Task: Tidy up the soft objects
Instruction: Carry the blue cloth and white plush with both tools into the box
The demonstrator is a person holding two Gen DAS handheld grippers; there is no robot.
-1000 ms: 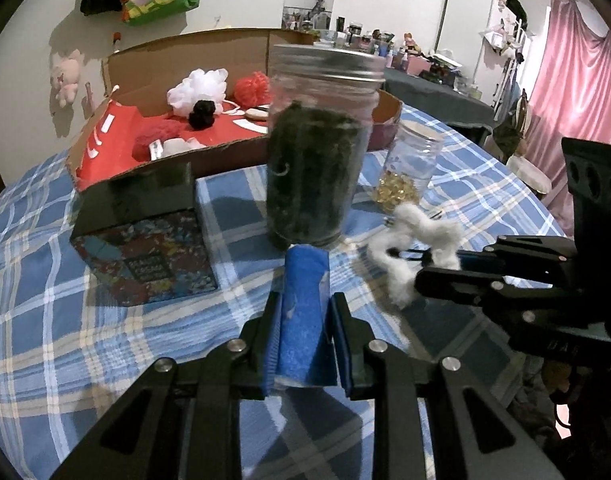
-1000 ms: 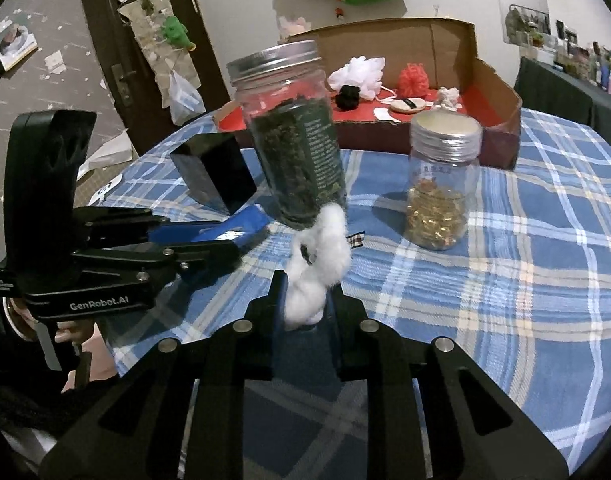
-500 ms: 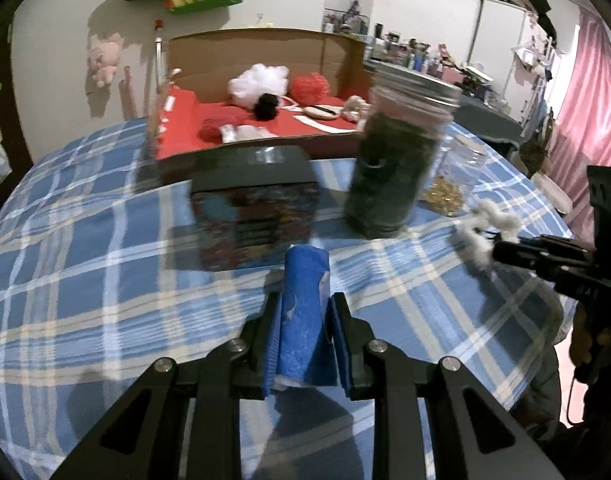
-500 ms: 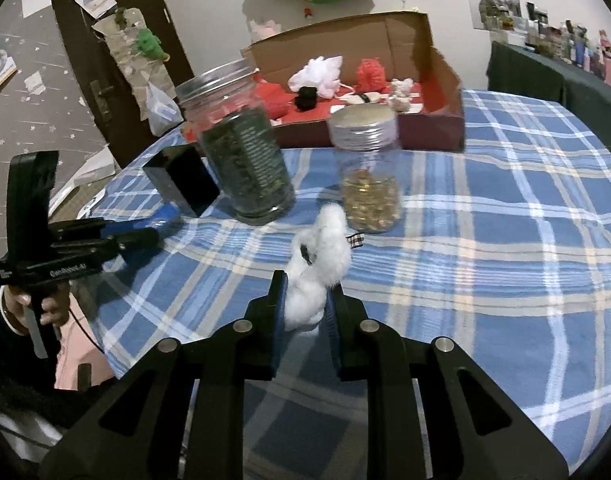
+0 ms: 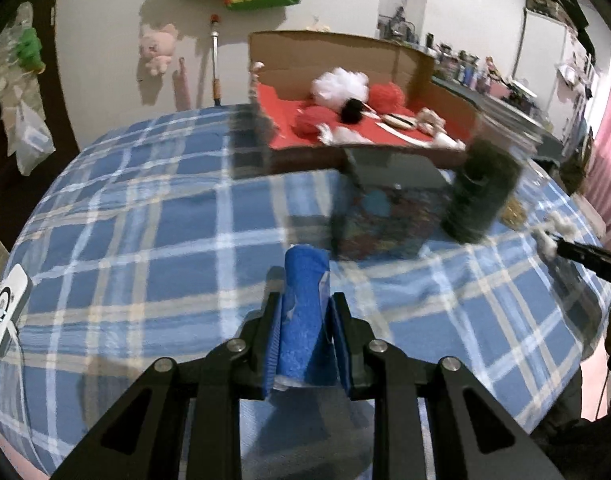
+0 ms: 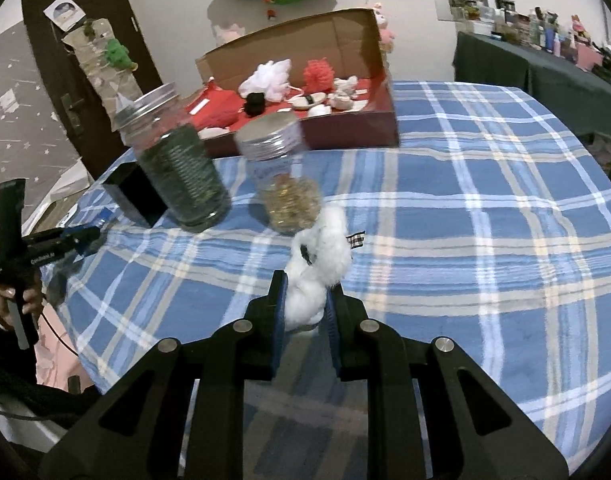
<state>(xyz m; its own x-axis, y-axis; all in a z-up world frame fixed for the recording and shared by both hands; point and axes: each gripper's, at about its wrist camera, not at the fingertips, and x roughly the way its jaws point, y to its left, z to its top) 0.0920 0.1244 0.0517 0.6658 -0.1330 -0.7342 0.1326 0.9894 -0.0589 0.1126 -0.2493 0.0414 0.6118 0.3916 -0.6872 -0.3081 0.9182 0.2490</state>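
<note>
My left gripper (image 5: pixel 304 312) is shut on a rolled blue cloth (image 5: pixel 303 320), held above the near part of the checked tablecloth. My right gripper (image 6: pixel 304 298) is shut on a white fluffy soft toy (image 6: pixel 321 256), which sticks up out of the jaws. Each gripper shows in the other's view: the right gripper (image 5: pixel 553 242) at the right edge with the white toy (image 5: pixel 555 230), the left gripper (image 6: pixel 91 236) at the far left with a blue tip showing. At the back stands an open cardboard box (image 5: pixel 385 50) (image 6: pixel 345 132) with a red floor, holding several soft things.
A tall jar of dark stuff (image 6: pixel 177 168) (image 5: pixel 481 192), a smaller jar of golden bits (image 6: pixel 285 176) and a dark patterned box (image 5: pixel 385 208) (image 6: pixel 135 194) stand in front of the cardboard box. A small white device (image 5: pixel 5 306) lies at the table's left edge.
Both grippers have drawn back from the jars and apart from each other. The left view has swung left, so jars and box now sit to its right. Both grips are unchanged.
</note>
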